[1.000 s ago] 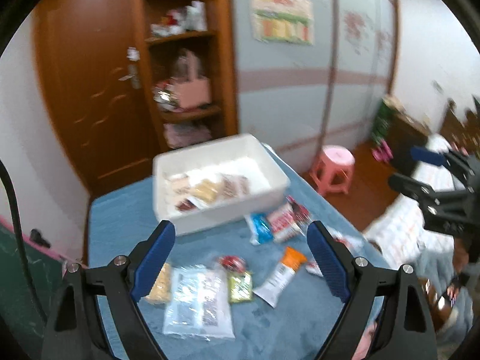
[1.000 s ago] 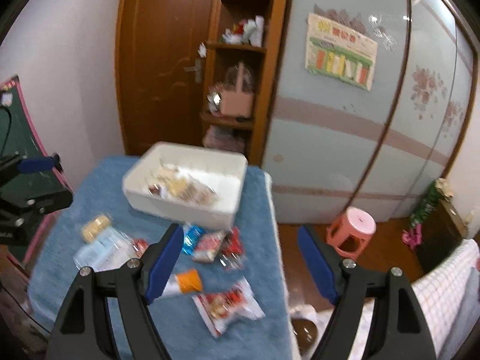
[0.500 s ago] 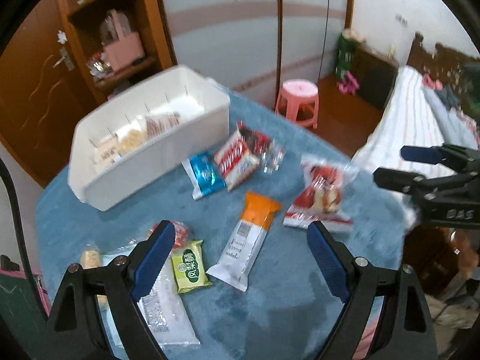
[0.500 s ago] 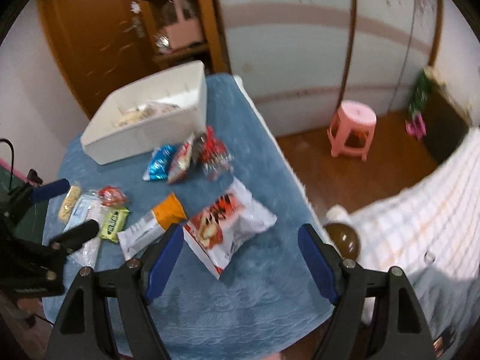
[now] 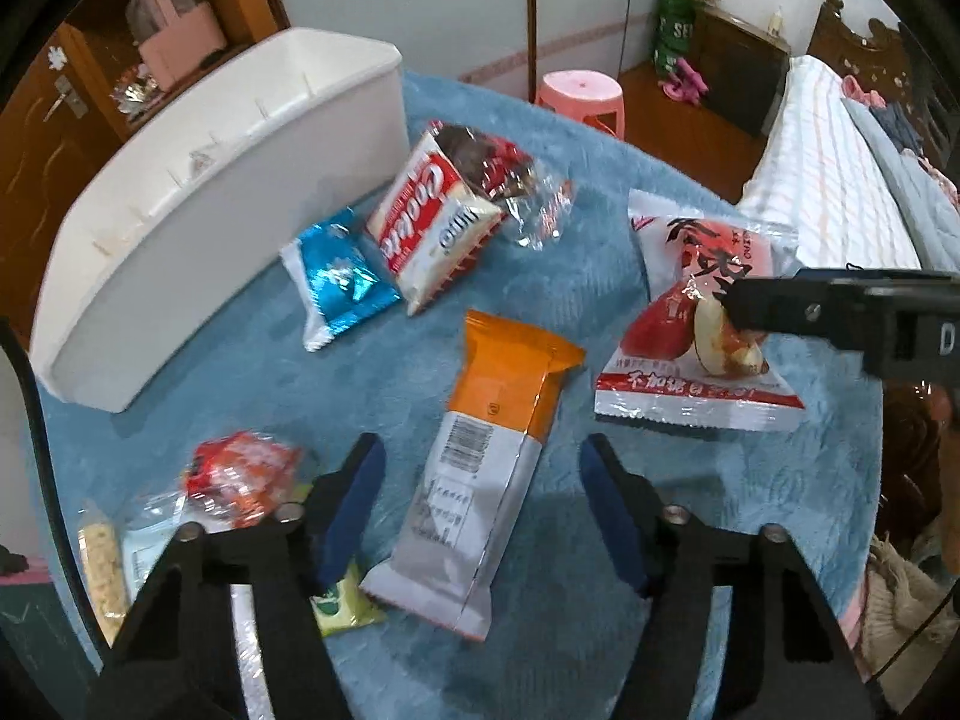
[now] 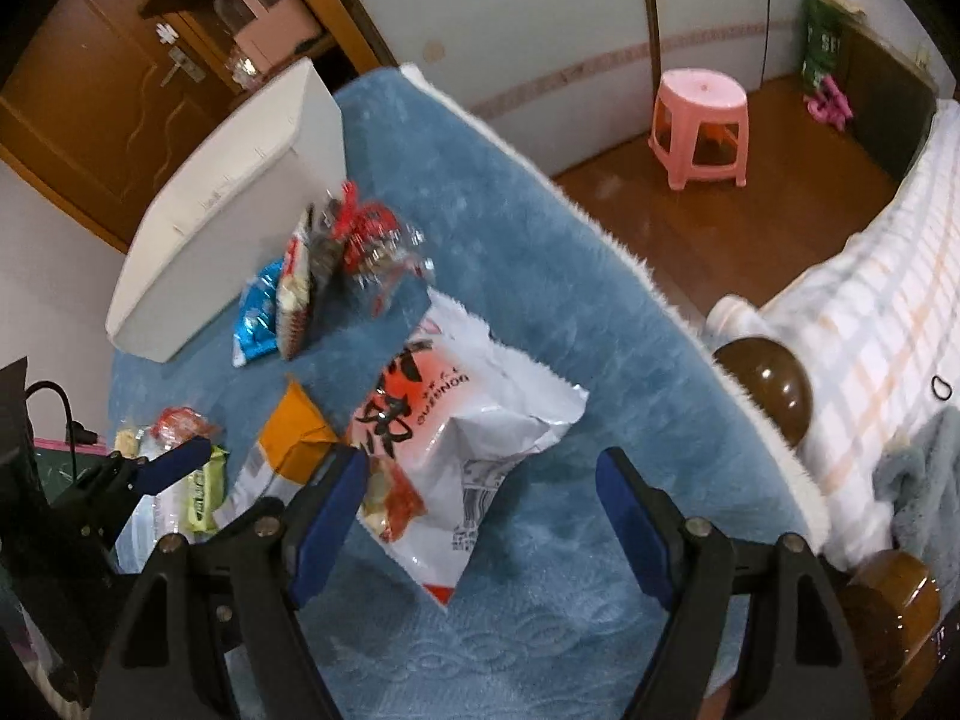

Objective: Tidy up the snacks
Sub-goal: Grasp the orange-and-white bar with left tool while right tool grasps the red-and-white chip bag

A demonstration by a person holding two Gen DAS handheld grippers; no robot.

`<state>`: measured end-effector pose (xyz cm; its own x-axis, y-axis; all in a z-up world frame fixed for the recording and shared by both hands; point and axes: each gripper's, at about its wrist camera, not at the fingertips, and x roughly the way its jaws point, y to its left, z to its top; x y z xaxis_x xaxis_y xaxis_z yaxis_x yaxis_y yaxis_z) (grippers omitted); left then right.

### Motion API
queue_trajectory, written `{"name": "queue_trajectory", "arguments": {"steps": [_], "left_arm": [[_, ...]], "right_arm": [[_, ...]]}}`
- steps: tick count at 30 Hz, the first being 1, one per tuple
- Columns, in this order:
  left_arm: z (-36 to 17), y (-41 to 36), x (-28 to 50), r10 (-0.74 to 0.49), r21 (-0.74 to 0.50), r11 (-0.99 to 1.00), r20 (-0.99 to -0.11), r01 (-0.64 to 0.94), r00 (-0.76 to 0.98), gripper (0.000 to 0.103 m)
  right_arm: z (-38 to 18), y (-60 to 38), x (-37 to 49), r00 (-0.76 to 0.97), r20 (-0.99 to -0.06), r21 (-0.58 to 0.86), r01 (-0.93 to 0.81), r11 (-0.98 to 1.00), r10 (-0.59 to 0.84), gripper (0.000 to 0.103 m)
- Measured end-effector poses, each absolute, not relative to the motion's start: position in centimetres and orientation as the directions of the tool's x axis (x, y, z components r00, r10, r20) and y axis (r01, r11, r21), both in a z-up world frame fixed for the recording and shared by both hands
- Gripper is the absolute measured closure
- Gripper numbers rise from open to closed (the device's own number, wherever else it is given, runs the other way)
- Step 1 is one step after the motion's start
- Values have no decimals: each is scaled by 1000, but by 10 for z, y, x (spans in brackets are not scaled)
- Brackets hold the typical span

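Note:
Snack packets lie on a blue fuzzy cloth point(image 5: 570, 276). My left gripper point(image 5: 483, 510) is open, low over an orange-and-white bar packet point(image 5: 486, 468) that lies between its fingers. My right gripper point(image 6: 480, 516) is open, just above a red-and-white bag point(image 6: 468, 438), which also shows in the left wrist view point(image 5: 696, 324). A white bin point(image 5: 198, 198) stands at the back left. A blue packet point(image 5: 336, 276), a red-and-white cookie pack point(image 5: 432, 222) and a clear red wrapper point(image 5: 516, 180) lie beside the bin.
A red candy packet point(image 5: 240, 474), a green packet point(image 5: 342, 606), a clear bag and a biscuit bar point(image 5: 102, 564) lie at the left. The table edge drops off at the right towards a pink stool point(image 6: 702, 126), a wooden floor and a bed point(image 6: 888, 312).
Both grippers have moved down and closer to the table. The left one now straddles the orange bar packet; the right one hovers over the red-and-white bag.

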<state>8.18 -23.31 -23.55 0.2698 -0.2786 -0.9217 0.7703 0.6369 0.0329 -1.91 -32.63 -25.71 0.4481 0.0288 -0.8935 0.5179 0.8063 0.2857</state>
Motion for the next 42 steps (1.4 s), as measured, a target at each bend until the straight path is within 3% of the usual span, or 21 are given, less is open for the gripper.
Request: {"name": "queue_trajectory", "arguments": {"steps": [10,13,17,23,28,42], "left_arm": [[-266,-239,96,-261,-14,656,-942,755,210,42],[-267,-238,97,-268,-23,664,-941,747,209,43],[-267,-235,93,-271,-25,681,-937,731,220,53],[-266,-229,83,-272,-31,725,-931,688,245,63],[-263,-217,77,-269,-49,760,-932,648,244,66],[-210,-140,52,-346,-148,843,-885,517,310,67]], "right_arm": [[-283,-318,2,466,-879,355,490,796,105,18],[-285,-310,10,432,-900,276,475,835,52,17],[-285,-291,15,399,-916,158,438,885,-34,18],[-280,-287,12,420,-906,142,402,905,-44,33],[-276,-278,7,440,-894,102,371,923,-78,38],[-224,-232,-19,561,-812,-5,268,963,-160,40]]}}
